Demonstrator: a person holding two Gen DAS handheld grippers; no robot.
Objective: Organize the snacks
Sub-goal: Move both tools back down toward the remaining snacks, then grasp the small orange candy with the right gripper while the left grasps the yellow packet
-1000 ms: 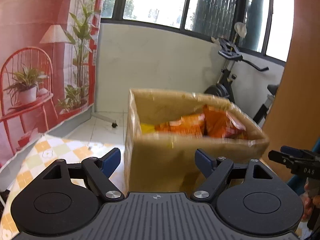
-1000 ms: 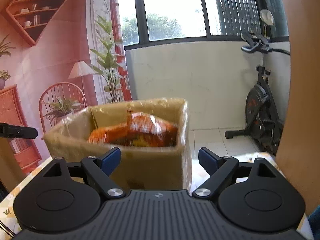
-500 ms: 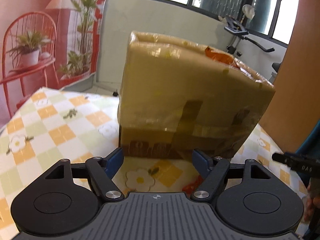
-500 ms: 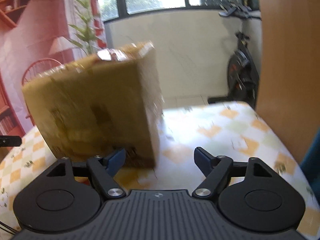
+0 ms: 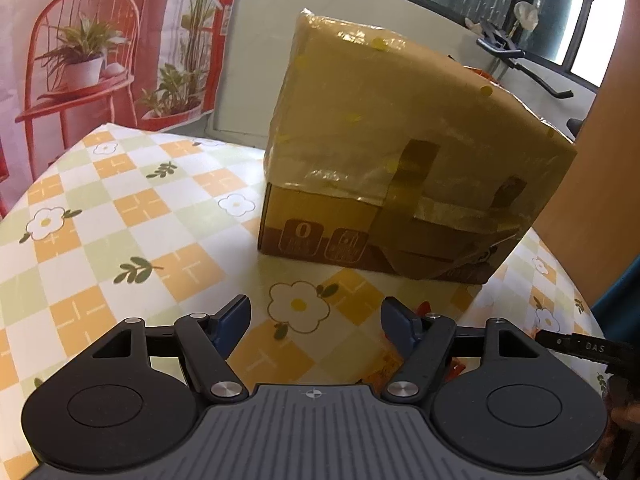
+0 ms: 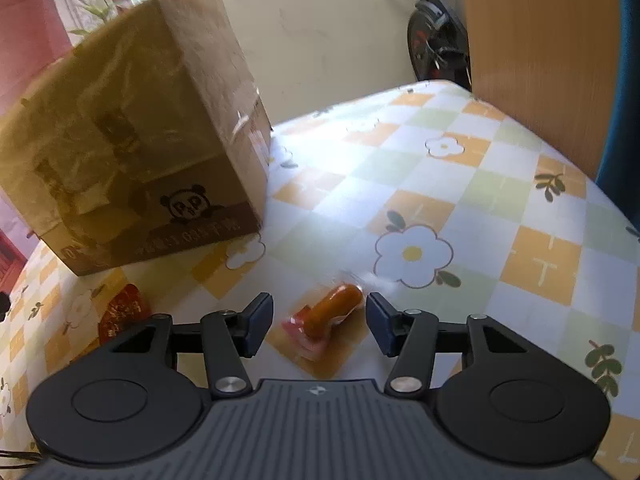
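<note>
Right wrist view: right tool (image 6: pixel 319 321), jaws just closing yet not touching, has dropped around the orange plastic-wrapped sausage (image 6: pixel 329 309) near the taped brown cardboard box (image 6: pixel 132 136); pickup looks imminent.

Both the left gripper (image 5: pixel 315 322) and right gripper (image 6: pixel 319 320) tilt downward, jaws apart, having just been closing.

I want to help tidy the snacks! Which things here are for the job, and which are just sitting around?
For the job:
- cardboard box on the table
- wrapped sausage snack, between the right gripper jaws, which have just been closing but aren't touching it
- red snack packet near the box

Just sitting around:
- exercise bike
- flowered tablecloth
- plant backdrop
</note>
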